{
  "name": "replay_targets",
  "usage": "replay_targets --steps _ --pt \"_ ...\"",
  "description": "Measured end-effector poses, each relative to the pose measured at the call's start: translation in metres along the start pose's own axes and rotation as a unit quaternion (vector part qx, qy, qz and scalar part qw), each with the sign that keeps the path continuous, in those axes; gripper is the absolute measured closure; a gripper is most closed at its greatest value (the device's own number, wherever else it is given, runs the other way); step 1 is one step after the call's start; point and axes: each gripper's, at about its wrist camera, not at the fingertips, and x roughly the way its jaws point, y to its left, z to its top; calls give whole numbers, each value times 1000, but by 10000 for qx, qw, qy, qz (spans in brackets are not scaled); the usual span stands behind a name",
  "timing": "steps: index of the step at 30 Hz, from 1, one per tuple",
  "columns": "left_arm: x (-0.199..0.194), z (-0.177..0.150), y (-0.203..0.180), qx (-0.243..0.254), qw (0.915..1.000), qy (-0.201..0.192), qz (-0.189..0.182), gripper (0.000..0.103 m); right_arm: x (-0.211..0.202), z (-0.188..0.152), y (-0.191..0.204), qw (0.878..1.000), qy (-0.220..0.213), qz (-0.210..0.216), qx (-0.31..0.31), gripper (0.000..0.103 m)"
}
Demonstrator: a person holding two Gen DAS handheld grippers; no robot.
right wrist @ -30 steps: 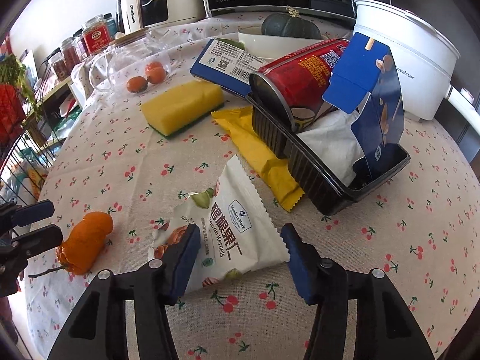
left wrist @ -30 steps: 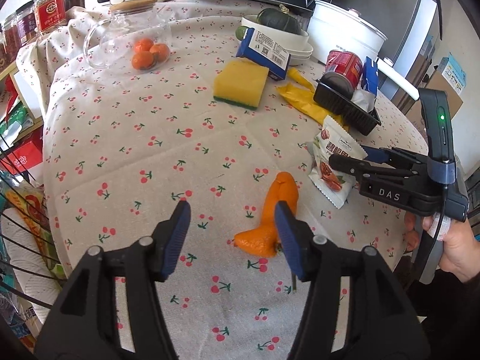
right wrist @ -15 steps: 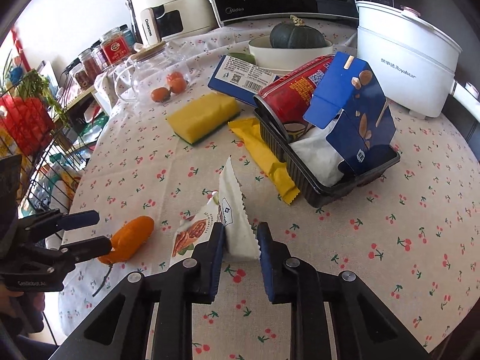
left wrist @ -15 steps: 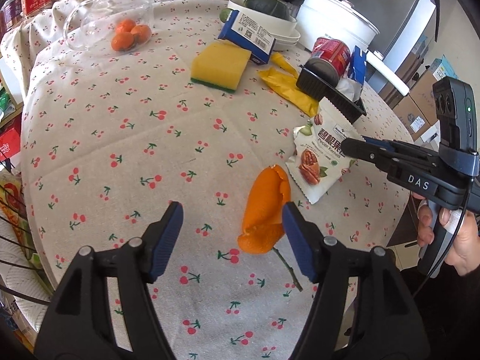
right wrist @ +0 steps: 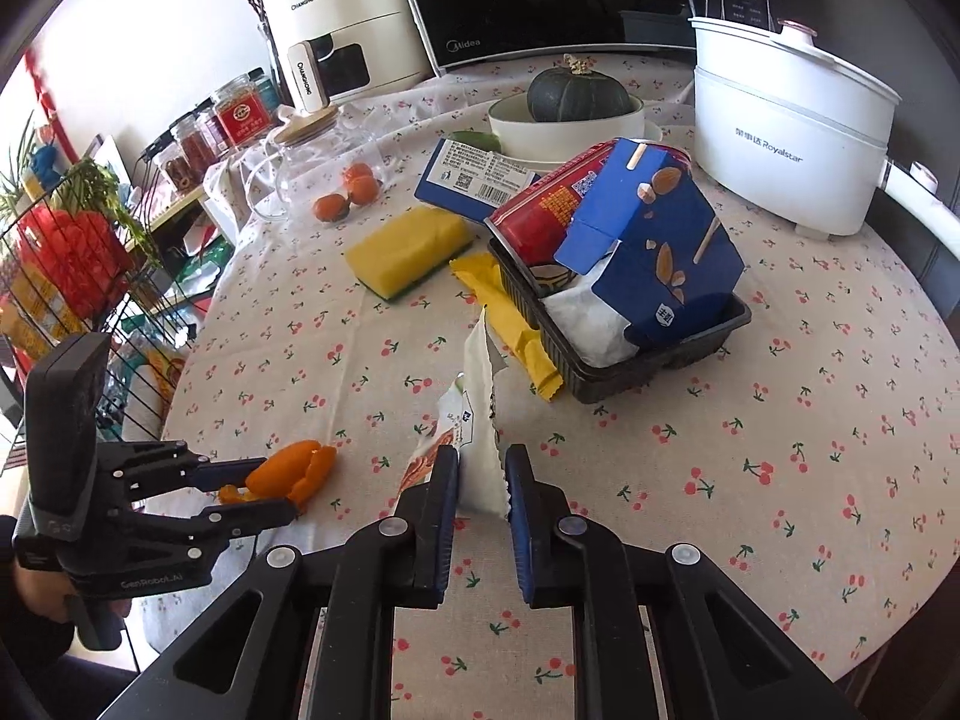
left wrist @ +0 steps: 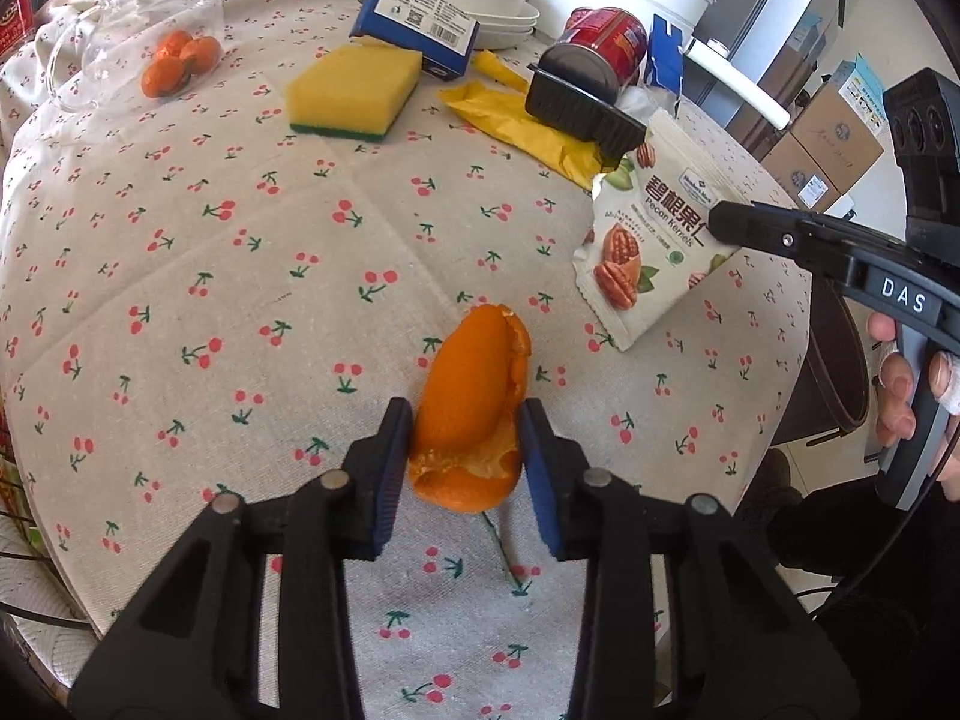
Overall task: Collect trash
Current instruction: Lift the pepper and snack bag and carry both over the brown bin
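Low in the left wrist view, the orange peel is now clamped between the narrowed jaws of the left gripper, which stood wide apart half a second earlier. At centre right, the pecan packet is kept pinched by the right gripper and has been lifted clear of the cherry-print tablecloth, near the black tray.
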Motion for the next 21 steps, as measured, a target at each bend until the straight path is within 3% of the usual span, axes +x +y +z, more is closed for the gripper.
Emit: replay_targets --steps 8,13,21 --pt "-4 -3 -6 27 9998 -140 146 72 -30 -10 -18 9999 -118 -47 -58 86" --pt "-8 -1 -6 -202 9995 -140 173 75 -62 -23 -36 9997 -233 -75 -93 86" --pt "-21 13 -52 127 9994 -306 75 79 -121 -38 -78 9982 -534 -161 234 86"
